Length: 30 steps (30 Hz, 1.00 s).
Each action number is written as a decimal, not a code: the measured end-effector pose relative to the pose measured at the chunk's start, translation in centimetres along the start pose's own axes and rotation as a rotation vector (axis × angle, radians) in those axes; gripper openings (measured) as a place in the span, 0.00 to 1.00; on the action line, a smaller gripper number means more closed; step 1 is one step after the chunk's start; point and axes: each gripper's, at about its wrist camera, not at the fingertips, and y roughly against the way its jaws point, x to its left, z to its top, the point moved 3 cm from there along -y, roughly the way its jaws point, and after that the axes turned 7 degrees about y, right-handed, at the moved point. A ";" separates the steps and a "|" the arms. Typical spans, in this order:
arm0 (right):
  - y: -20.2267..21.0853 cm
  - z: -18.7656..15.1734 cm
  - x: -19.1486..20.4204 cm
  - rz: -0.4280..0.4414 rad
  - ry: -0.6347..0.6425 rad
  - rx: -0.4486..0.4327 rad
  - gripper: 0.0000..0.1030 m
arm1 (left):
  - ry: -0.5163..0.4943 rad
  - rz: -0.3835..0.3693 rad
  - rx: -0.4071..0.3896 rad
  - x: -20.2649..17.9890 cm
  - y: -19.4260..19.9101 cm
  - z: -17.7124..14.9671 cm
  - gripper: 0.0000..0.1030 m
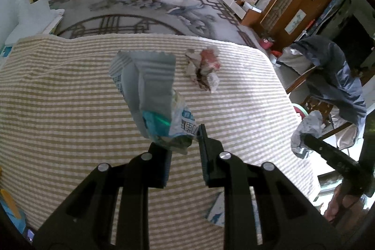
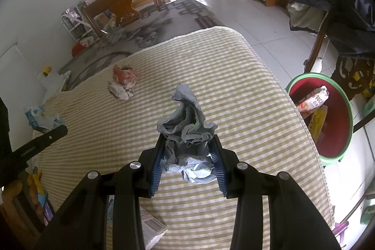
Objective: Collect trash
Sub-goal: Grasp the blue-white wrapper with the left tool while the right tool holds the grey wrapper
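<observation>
Both hands loaded, mid-carry. Left gripper (image 1: 185, 144) is clamped on the lower end of a pale blue snack wrapper (image 1: 150, 95), which stands up at frame centre, clear of the striped cloth (image 1: 70, 109) covering the surface. Right gripper (image 2: 187, 156) is clamped on a crumpled grey wad of paper (image 2: 187, 118), also at frame centre, above the same cloth. Judged step: transport to the bin. The red basin with a green rim (image 2: 337, 132), at right of the right wrist view and below the edge of the surface, already holds packets. Next move should call for swinging each load out past that edge and parting the jaws over the basin; the right one is nearer. Count: two pieces held; one crumpled red-and-white heap (image 1: 204, 67) lying on the cloth, upper centre; flat paper scraps (image 2: 150, 226) at bottom, partly hidden, count uncertain; one basin.
</observation>
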 end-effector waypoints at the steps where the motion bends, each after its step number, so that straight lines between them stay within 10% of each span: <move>1: 0.0 0.0 0.0 0.001 0.002 -0.001 0.37 | 0.000 -0.003 -0.001 -0.2 0.1 -0.1 0.20; 30: 2.4 0.8 -6.0 -0.007 -0.046 -0.049 0.37 | -0.078 -0.051 -0.018 -8.5 0.1 -0.4 0.20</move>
